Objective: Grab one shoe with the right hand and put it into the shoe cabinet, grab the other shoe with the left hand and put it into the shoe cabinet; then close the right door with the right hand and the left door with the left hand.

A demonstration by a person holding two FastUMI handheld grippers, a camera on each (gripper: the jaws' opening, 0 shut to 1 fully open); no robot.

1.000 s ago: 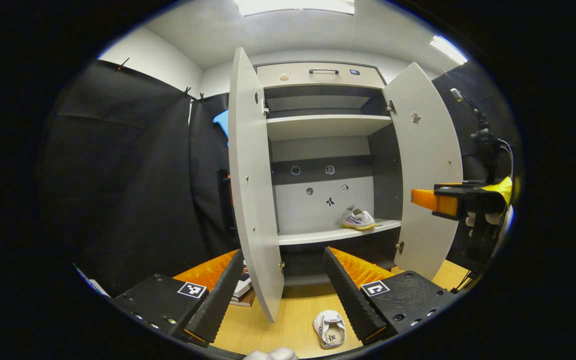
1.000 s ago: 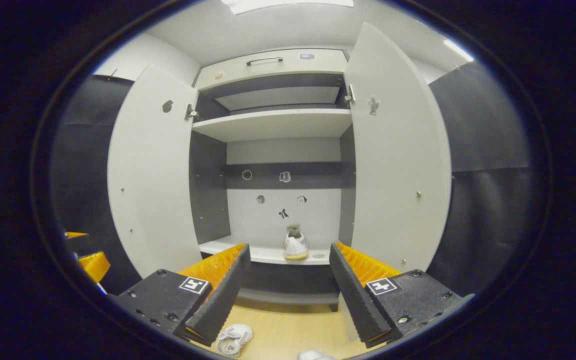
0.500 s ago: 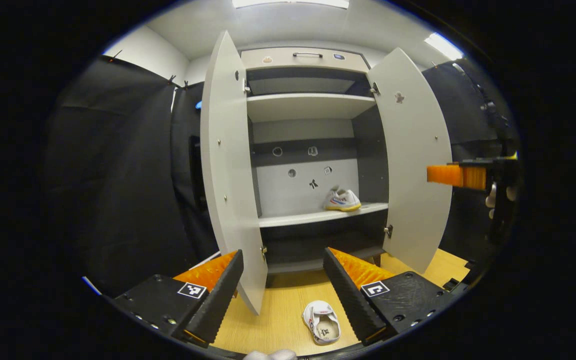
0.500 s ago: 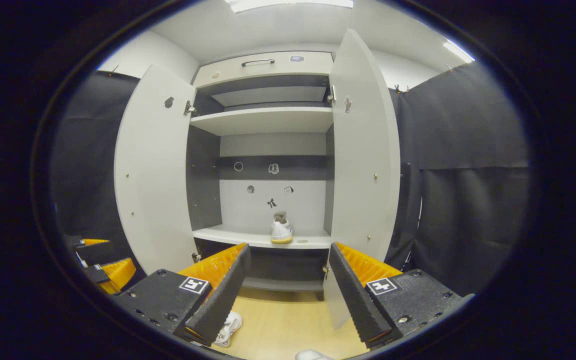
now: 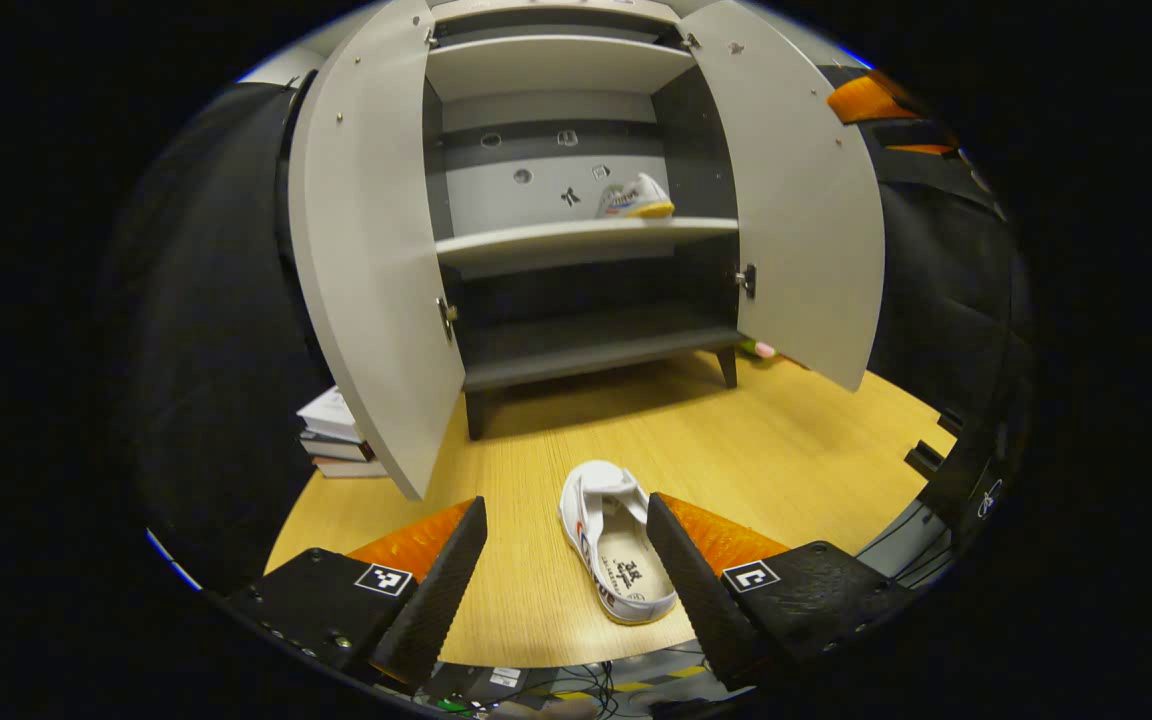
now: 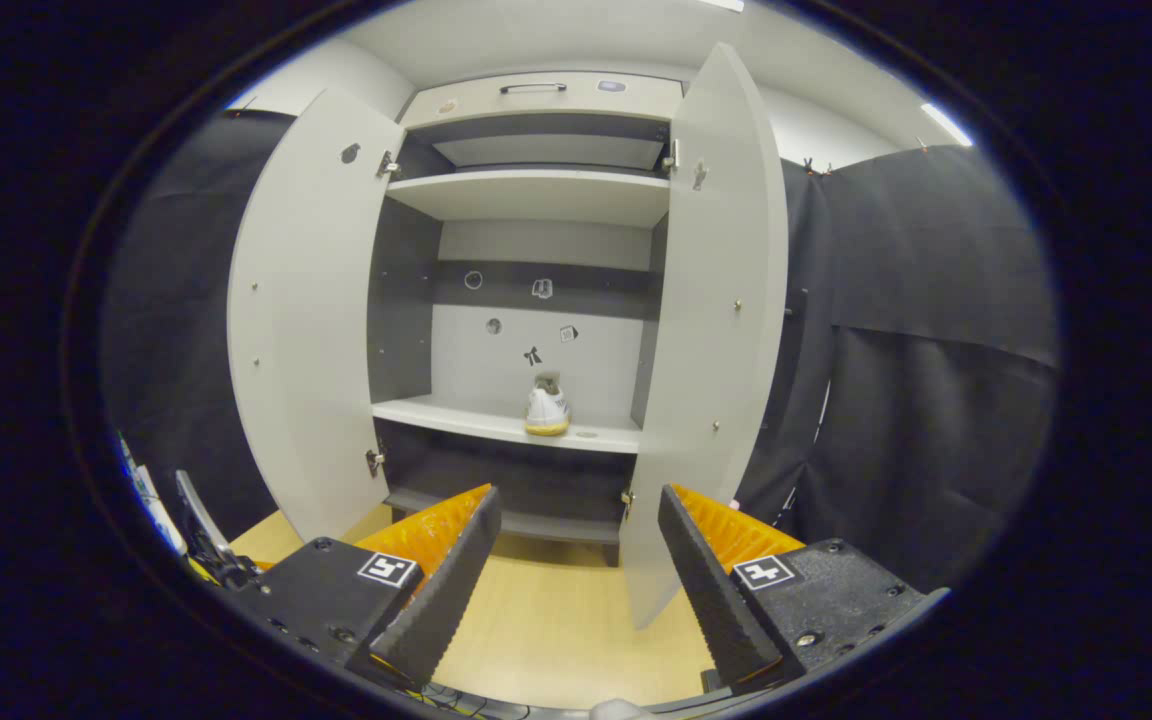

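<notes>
A white shoe (image 5: 614, 540) lies on the wooden floor, just ahead of my left gripper (image 5: 566, 570), which is open with the shoe partly between its fingers and untouched. The other white shoe (image 5: 634, 198) stands on the middle shelf of the shoe cabinet (image 5: 576, 240), toward the right side; in the right gripper view this shoe (image 6: 546, 410) sits on the same shelf. Both cabinet doors, the left door (image 5: 371, 250) and the right door (image 5: 796, 210), stand wide open. My right gripper (image 6: 576, 560) is open and empty, facing the cabinet (image 6: 496, 420) from some distance back.
A stack of books (image 5: 336, 435) lies on the floor behind the left door. Black cloth walls flank the cabinet on both sides. The wooden floor's near edge (image 5: 576, 660) drops to cables below. The right door (image 6: 711, 330) swings out close in front of the right gripper.
My left gripper tilted down and moved toward the shoe on the floor, which now lies between its fingers. The right gripper drew back a little from the cabinet.
</notes>
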